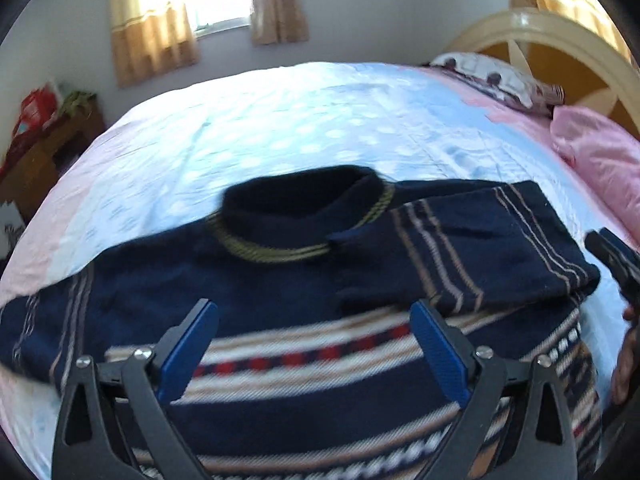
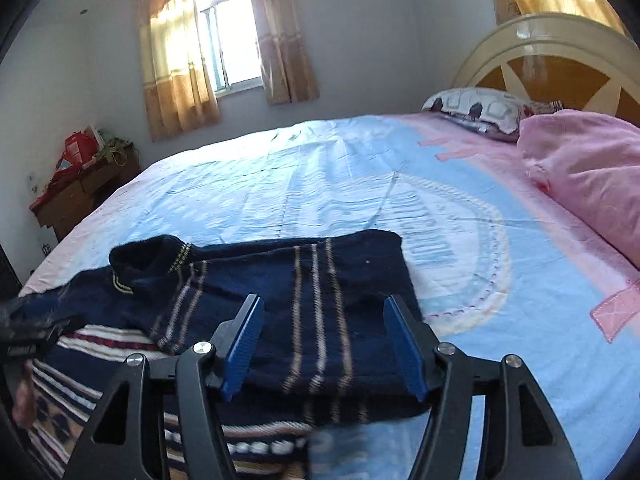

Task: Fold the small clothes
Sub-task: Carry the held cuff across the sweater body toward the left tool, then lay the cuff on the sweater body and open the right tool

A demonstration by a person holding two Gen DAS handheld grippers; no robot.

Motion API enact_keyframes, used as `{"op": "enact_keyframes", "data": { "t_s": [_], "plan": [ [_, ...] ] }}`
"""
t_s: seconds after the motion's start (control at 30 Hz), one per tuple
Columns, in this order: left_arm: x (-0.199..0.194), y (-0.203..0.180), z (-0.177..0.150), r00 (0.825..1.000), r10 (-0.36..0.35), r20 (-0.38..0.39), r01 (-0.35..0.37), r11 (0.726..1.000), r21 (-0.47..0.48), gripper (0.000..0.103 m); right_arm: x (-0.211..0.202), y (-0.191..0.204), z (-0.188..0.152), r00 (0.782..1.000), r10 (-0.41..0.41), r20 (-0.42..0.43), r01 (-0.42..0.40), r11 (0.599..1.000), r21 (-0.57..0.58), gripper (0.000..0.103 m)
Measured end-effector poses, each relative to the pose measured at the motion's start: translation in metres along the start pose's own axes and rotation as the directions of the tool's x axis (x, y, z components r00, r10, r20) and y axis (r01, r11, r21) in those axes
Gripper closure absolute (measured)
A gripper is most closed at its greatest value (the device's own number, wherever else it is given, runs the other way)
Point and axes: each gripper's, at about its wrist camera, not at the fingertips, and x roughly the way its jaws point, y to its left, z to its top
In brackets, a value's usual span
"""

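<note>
A small navy sweater (image 1: 260,288) with a yellow-striped turtleneck collar and red, white and tan bands lies flat on the bed. Its right sleeve (image 1: 472,248) is folded across the chest; its left sleeve stretches out to the left. My left gripper (image 1: 314,312) is open and empty, just above the chest. In the right wrist view the sweater (image 2: 248,292) lies with the folded sleeve (image 2: 320,312) on top. My right gripper (image 2: 324,312) is open and empty above that sleeve. The right gripper also shows at the left view's right edge (image 1: 616,256).
The bed has a light blue and pink cover (image 2: 360,184). A pink blanket (image 2: 588,168) and a patterned pillow (image 2: 484,108) lie by the cream headboard (image 2: 552,40). A wooden cabinet (image 2: 76,196) with red items stands at far left under a curtained window.
</note>
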Motion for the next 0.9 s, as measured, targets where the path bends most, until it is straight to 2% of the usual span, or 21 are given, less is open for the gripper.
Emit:
{"op": "enact_keyframes", "data": {
  "t_s": [0.03, 0.1, 0.17, 0.2, 0.23, 0.3, 0.43, 0.5, 0.67, 0.8, 0.9],
  "plan": [
    [0.008, -0.005, 0.004, 1.0, 0.003, -0.012, -0.003, 1.0, 0.006, 0.013, 0.0, 0.001, -0.004, 1.0, 0.002, 0.022, -0.001, 1.0, -0.012, 0.04],
    [0.033, -0.016, 0.012, 0.998, 0.027, -0.057, -0.026, 1.0, 0.016, 0.017, -0.001, 0.001, -0.01, 0.999, 0.015, 0.038, -0.015, 1.0, -0.018, 0.04],
    [0.057, -0.015, 0.014, 0.992, 0.017, -0.125, -0.02, 0.999, -0.025, 0.03, -0.006, -0.001, -0.009, 0.998, 0.03, 0.057, -0.029, 1.0, -0.009, 0.04],
    [0.067, -0.012, 0.015, 0.989, -0.044, -0.141, 0.031, 0.996, -0.089, 0.038, -0.009, -0.003, -0.01, 0.997, 0.036, 0.068, -0.036, 0.999, -0.001, 0.04],
    [0.066, -0.009, 0.015, 0.991, -0.069, -0.117, 0.054, 0.991, -0.124, 0.052, -0.01, -0.004, -0.011, 0.997, 0.036, 0.069, -0.036, 0.999, 0.003, 0.038],
    [0.063, -0.009, 0.016, 0.987, -0.131, -0.095, 0.117, 0.983, -0.139, 0.082, -0.011, -0.01, -0.01, 0.997, 0.038, 0.063, -0.039, 0.999, 0.018, 0.037],
    [0.035, -0.019, 0.017, 0.995, -0.092, -0.034, 0.091, 0.995, -0.052, 0.087, -0.009, -0.016, -0.011, 0.998, 0.031, 0.055, -0.034, 0.998, 0.052, 0.037],
    [0.015, -0.012, 0.019, 0.995, -0.098, 0.008, 0.098, 0.995, -0.036, 0.087, -0.01, -0.018, -0.011, 0.998, 0.027, 0.063, -0.031, 0.998, 0.06, 0.037],
    [-0.023, 0.031, 0.03, 0.994, -0.062, 0.085, 0.066, 0.997, -0.04, 0.087, -0.013, -0.02, -0.012, 0.996, 0.022, 0.081, -0.028, 0.998, 0.064, 0.036],
    [-0.036, 0.067, 0.03, 0.993, 0.012, 0.118, -0.007, 0.999, -0.042, 0.087, -0.01, -0.021, -0.012, 0.997, 0.019, 0.07, -0.024, 0.997, 0.068, 0.035],
    [-0.037, 0.095, 0.022, 0.992, 0.055, 0.11, -0.048, 0.997, -0.059, 0.087, -0.009, -0.023, -0.011, 0.998, 0.023, 0.065, -0.028, 0.997, 0.072, 0.035]
  ]
}}
